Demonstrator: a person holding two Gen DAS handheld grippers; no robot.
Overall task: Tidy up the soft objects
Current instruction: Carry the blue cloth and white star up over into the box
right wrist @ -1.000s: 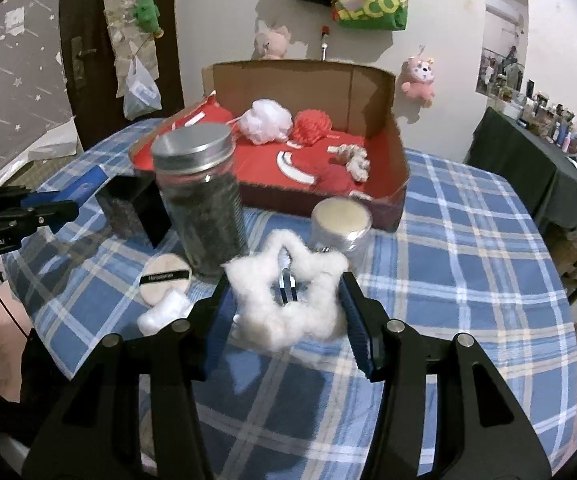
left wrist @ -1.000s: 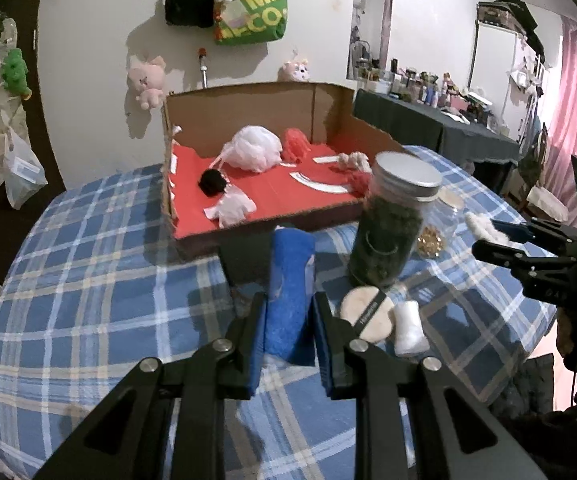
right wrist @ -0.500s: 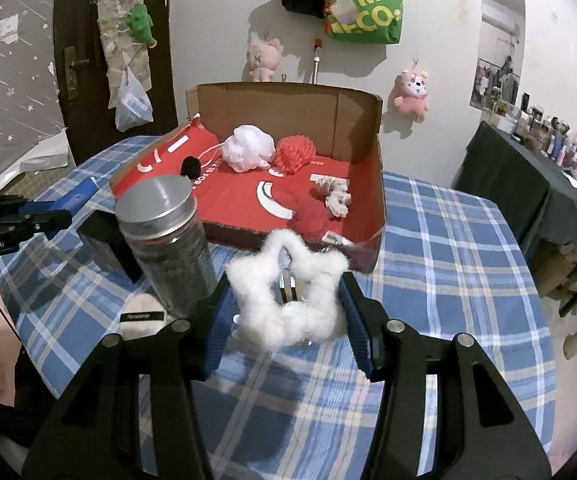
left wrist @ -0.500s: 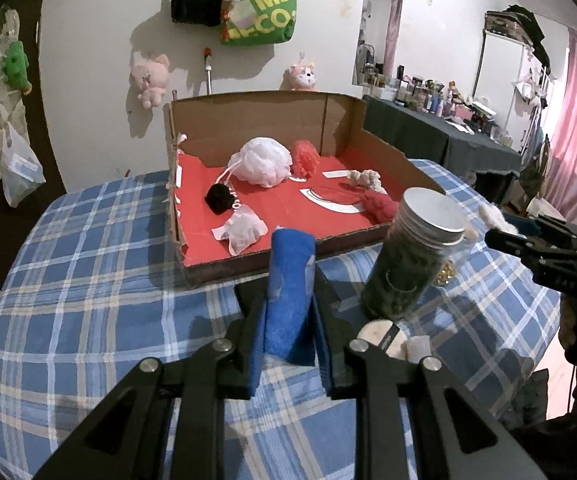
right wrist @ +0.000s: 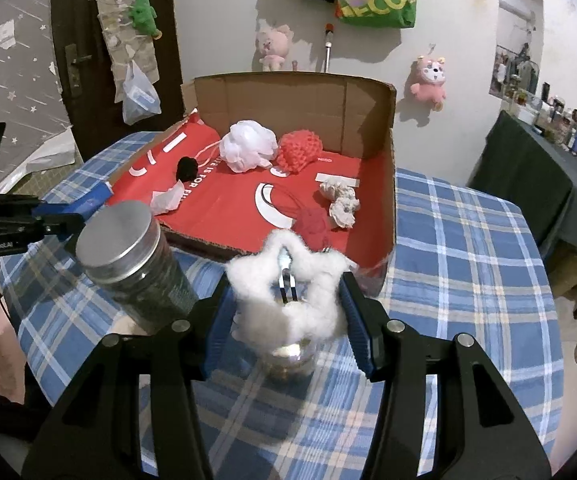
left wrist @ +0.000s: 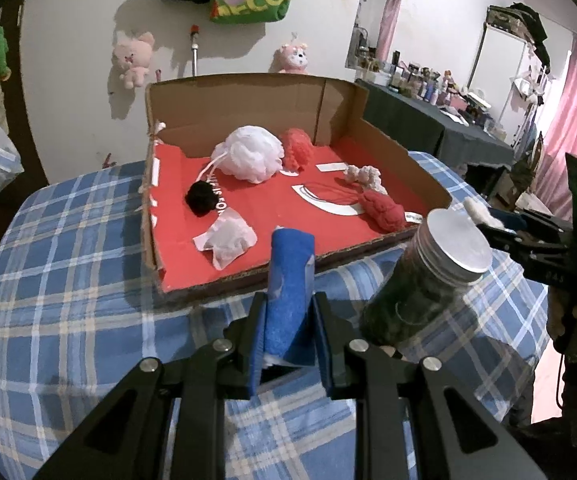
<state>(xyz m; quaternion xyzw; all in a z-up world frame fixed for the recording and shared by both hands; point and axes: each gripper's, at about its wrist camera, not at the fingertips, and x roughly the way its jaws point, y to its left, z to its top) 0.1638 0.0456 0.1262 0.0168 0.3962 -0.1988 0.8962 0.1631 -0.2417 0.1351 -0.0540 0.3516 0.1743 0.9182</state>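
- Both hands arrive loaded at the cardboard box [left wrist: 256,96]: the left gripper [left wrist: 288,320] is clamped tight on a folded blue cloth [left wrist: 288,280], which stands upright between its pads, and the right gripper [right wrist: 284,300] is closed on a white fluffy star-shaped clip [right wrist: 288,284], its metal prongs showing in the centre.
- Already lying on the box's red lining [left wrist: 272,204], ahead of both grippers: a white mesh pouf [left wrist: 248,156], a red knitted ball [right wrist: 298,152], a black pompom [left wrist: 202,200], a crumpled white pouch [left wrist: 228,236], a cream scrunchie [right wrist: 342,200] and a red scrunchie [left wrist: 382,210].
- By this reading the sorting is well along; the two held pieces are not yet released into the box, whose near edge sits just ahead of each gripper.
- A metal-lidded glass jar [right wrist: 136,264] stands on the checked tablecloth [left wrist: 68,320], right of the left gripper and left of the right one; being hard, it likely stays out.
- Hard to make out: a small shiny container [right wrist: 288,354] is mostly hidden under the fluffy clip, and whatever rests on the table beneath both grippers is blocked by their frames.
- Whether other soft pieces remain on the table cannot be told from here.
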